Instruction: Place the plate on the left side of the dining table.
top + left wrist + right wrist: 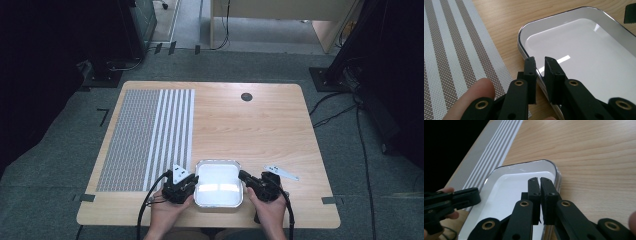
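1. High view, left to right: striped mat [145,139] on the table [260,120], lying beyond and to the outer side of the left gripper [192,182].
2. Left gripper: held in a hand [167,210] at the near table edge; its jaws meet the left rim of the tray [218,183].
3. Left gripper view: the gripper [540,68] has its jaws nearly together, a narrow gap between them, the tray [584,50] rim caught in that gap. Grip reads as closed on the rim. Mat [451,50] lies to the left of the jaws.
4. Tray: white inside, bright metal rim, sitting on the table directly between the two grippers, near the front edge.
5. Right gripper [245,176]: held in the other hand [272,207]; jaws meet the tray's right rim.
6. Right gripper view: the gripper [539,180] has its jaws pressed almost flush, straddling the rim of the tray [506,192]. Left gripper [451,200] visible across the tray.
7. Grey plate [281,172]: flat on the table just beyond and outside the right gripper, apart from the tray.
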A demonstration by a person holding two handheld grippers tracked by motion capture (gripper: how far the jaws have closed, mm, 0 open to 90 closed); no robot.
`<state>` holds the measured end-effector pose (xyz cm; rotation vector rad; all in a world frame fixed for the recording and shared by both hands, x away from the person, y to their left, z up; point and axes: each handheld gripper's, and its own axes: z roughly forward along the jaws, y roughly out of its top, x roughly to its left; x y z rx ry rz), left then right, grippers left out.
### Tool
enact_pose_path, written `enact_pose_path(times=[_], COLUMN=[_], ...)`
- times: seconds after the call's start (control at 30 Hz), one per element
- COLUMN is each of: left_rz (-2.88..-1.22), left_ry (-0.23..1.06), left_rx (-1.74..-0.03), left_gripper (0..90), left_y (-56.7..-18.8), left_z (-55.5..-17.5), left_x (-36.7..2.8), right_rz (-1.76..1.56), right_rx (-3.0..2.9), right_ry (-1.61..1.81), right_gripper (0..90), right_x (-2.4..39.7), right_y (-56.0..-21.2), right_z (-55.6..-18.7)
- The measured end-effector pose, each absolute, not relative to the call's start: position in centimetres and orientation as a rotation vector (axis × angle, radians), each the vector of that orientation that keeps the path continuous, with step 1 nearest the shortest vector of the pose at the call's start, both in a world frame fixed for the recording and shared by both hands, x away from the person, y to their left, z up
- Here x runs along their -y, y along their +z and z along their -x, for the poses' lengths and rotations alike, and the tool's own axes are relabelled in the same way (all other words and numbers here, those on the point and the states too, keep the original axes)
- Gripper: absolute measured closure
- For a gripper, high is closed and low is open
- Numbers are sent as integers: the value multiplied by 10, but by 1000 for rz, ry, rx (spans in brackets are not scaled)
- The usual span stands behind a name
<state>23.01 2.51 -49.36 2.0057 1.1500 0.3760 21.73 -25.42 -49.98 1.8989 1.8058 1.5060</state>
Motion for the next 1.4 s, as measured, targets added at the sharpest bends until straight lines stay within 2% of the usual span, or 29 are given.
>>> enact_pose_path(times=[0.63,0.97,1.2,1.4], left_rz=[-2009,-2021,-2023,-2021], left_ry=[382,389,404,399], left_rx=[-1149,-1146,-1143,-1136], left_gripper=[802,801,801,791], left_y=[-494,-496,-496,-496], left_z=[-230,-229,-228,-228], left_x=[-25,-22,-21,-21], right_rz=[-2021,-1996,-1915,-1903], right_rx=[-1774,-1751,-1809,-1771], right_ry=[1522,1578,1433,1354], right_gripper=[868,853,833,866], right_x=[262,264,251,244], right_y=[-511,-502,-504,-502], right_z=[-222,-219,-215,-211])
